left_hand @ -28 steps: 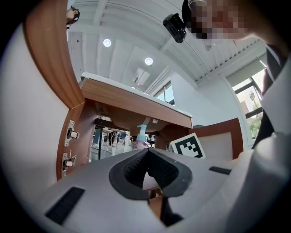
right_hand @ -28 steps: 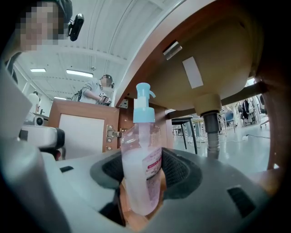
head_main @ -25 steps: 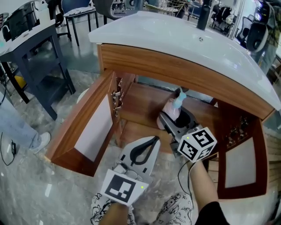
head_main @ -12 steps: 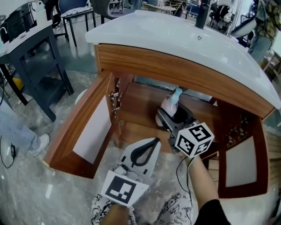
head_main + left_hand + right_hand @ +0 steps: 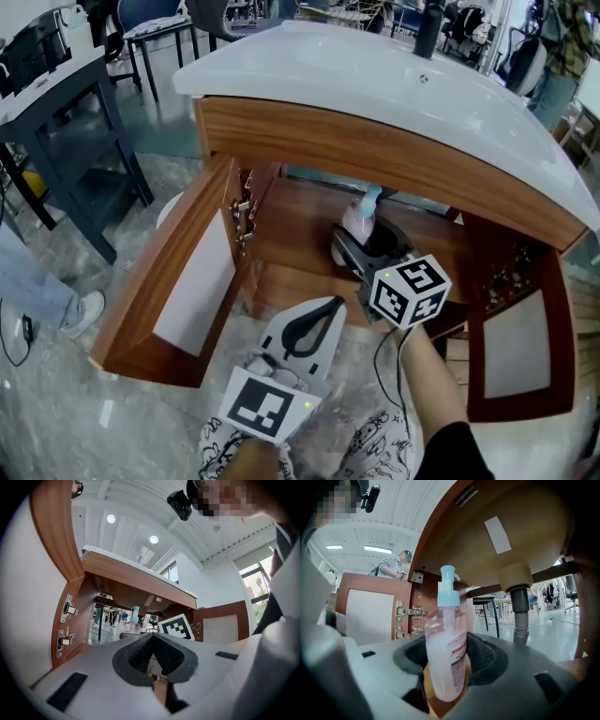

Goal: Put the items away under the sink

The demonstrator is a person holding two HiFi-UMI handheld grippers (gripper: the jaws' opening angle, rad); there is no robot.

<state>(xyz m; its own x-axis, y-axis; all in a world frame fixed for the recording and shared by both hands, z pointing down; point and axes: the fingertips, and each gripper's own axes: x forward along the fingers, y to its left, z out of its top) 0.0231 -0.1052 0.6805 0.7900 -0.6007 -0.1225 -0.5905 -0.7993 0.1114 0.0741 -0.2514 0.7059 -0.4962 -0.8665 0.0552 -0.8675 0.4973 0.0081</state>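
Now | item: pink translucent pump bottle (image 5: 446,620) with pale-blue head, upright at frame centre inside the open wooden cabinet (image 5: 300,217) | right gripper (image 5: 448,649) clamped on its body | left gripper (image 5: 152,637) closed, empty, lower centre | step: we judge placing; next we lower it, then release | white basin top (image 5: 375,84) above, grey marbled floor (image 5: 84,403) around.

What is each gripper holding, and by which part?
The right gripper clamps the pump bottle by its lower body; the left gripper is shut and empty.
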